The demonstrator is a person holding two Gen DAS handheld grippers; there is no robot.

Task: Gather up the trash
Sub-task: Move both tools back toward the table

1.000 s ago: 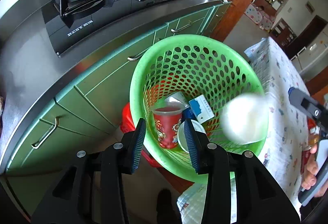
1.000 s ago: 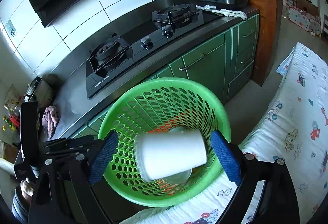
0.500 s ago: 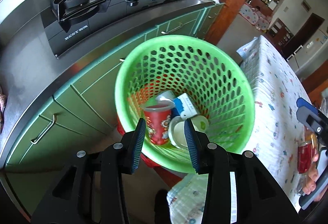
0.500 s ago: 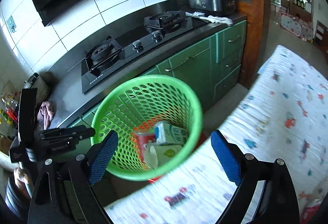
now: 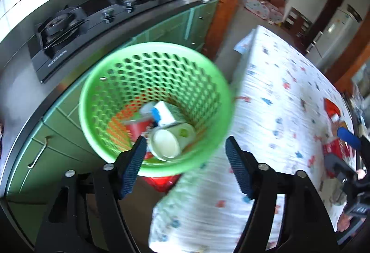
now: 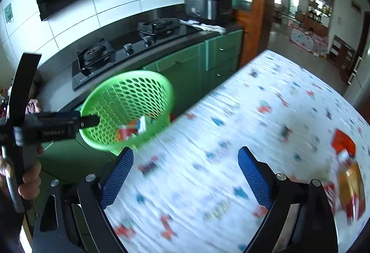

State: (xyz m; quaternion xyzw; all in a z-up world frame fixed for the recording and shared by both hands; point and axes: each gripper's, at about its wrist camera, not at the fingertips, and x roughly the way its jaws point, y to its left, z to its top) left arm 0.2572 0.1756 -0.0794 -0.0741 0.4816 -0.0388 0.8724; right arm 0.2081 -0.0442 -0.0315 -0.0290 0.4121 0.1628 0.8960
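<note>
Remaining trash, a bottle, lies right of the right gripper, the nearer one; the left gripper overlooks the basket. Both jaws apart, empty.

The left tongs are matte black plastic arms, each tipped with a dark blue cross-hatched pad and fixed by round silver screws. The right tongs match, with brighter blue pads. At nine o'clock in the right view, bare fingers wrap a black handle bearing small white lettering, too blurred to read.
</note>
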